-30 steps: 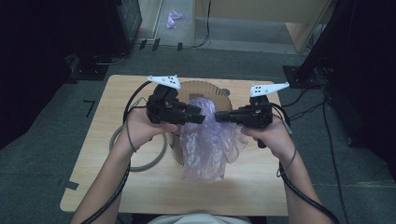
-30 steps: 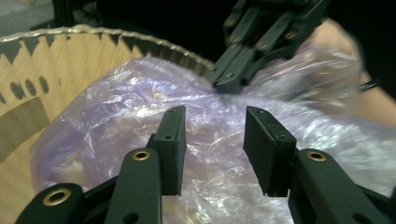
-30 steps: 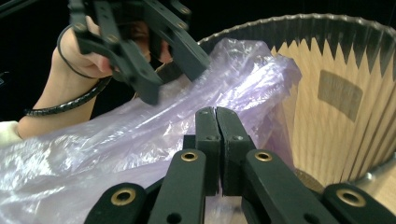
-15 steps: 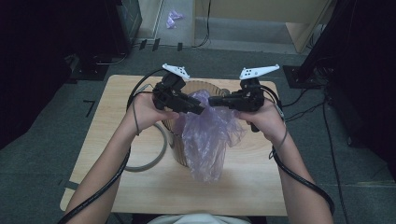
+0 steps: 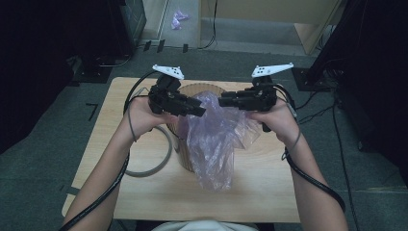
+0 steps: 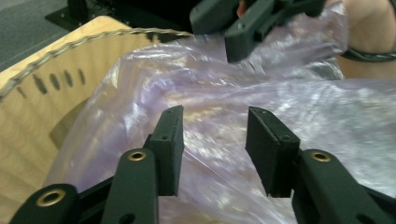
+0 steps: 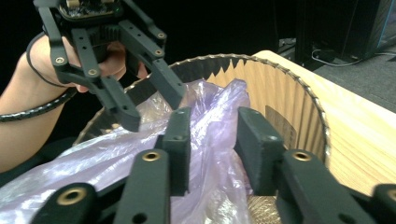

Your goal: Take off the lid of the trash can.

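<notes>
While draped over the basket (image 5: 192, 91), purple bag (image 5: 214, 139) between both grippers' (image 5: 202, 109) (image 5: 222, 102) parted, unclenched jaws.

Two matte black handheld units, left gripper (image 5: 199, 110) and right gripper (image 5: 222, 102), each topped with a white three-cornered plate (image 5: 168, 71) dotted with small dark holes. Flat rectangular black pads (image 6: 169, 140) on linked black bars, brass-ringed pivot holes (image 6: 137, 156) at the joints, small screw heads on pad faces. Black cable (image 5: 308, 174) trailing from each unit along the forearm, thin dark band (image 5: 131, 126) looped at each wrist, forearms bare, light-coloured top at the bottom edge.
</notes>
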The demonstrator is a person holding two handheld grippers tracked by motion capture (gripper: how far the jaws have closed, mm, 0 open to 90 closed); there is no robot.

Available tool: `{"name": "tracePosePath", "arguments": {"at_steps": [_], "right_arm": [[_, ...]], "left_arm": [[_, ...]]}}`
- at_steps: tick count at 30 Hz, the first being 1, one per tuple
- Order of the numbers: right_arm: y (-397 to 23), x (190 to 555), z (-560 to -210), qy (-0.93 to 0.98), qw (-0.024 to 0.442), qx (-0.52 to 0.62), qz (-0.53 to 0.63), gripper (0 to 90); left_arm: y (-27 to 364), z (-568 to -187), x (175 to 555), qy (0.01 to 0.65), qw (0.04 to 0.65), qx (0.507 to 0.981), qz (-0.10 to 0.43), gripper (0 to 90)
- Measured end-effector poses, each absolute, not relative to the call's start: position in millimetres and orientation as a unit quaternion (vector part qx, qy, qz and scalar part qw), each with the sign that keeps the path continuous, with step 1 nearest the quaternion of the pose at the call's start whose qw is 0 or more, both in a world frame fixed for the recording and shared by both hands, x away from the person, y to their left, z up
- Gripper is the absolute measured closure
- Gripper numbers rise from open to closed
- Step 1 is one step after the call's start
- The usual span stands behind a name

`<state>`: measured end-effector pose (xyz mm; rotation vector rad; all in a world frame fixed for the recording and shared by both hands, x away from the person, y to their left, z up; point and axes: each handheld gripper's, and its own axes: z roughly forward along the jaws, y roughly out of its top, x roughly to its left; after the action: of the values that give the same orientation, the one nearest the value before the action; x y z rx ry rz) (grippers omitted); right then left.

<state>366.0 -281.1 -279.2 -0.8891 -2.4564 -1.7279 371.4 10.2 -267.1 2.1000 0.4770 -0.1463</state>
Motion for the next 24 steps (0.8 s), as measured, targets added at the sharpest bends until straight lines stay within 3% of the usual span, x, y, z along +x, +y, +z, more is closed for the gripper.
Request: {"name": "tracePosePath", "arguments": {"at_steps": [12, 24], "right_arm": [[-320, 346, -279, -0.773, -0.013, -0.305, -0.555, 49.2], [-336, 331, -289, -0.765, -0.013, -0.3, -0.569, 48.9]], "left_arm": [[17, -272, 331, 0.169, 0.494, 0.85, -0.074, 44.0], [16, -284, 320, 0.155, 0.495, 0.851, -0.082, 43.8]]}}
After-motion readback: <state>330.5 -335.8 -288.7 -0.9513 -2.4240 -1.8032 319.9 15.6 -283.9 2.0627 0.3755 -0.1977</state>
